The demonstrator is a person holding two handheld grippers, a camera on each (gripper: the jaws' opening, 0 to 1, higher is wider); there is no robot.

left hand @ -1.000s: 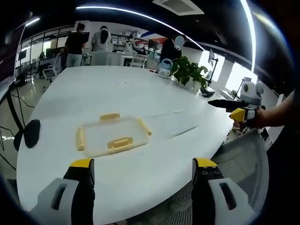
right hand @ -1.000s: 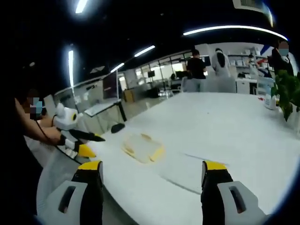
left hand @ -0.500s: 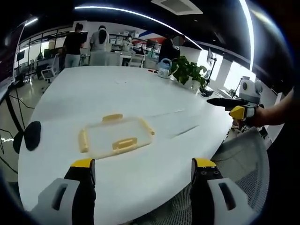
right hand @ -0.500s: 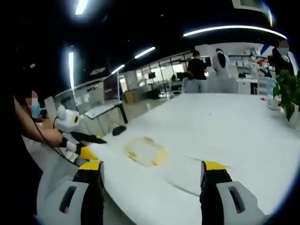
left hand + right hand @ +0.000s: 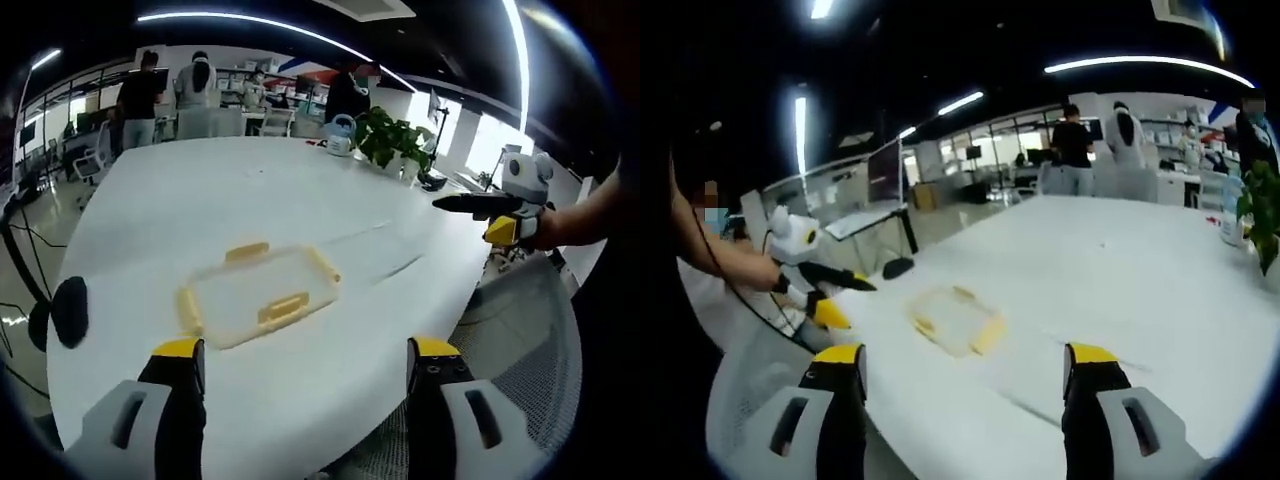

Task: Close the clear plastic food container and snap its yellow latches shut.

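Both grippers hanging open, gripping nothing; left gripper (image 5: pixel 300 365), right gripper (image 5: pixel 967 370); container (image 5: pixel 258 292) lying flat on the counter (image 5: pixel 200 190) ahead of both, lid seemingly on; advising approaching low, pressing each yellow latch (image 5: pixel 283 309) squarely, 1 per gripper.

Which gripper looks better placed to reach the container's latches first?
Probably the left gripper: the clear container lies nearly straight ahead between its open jaws. From the right gripper, also open, it sits farther off and left of centre.

Bright ceiling strips, soft blur, fisheye-warped edges.
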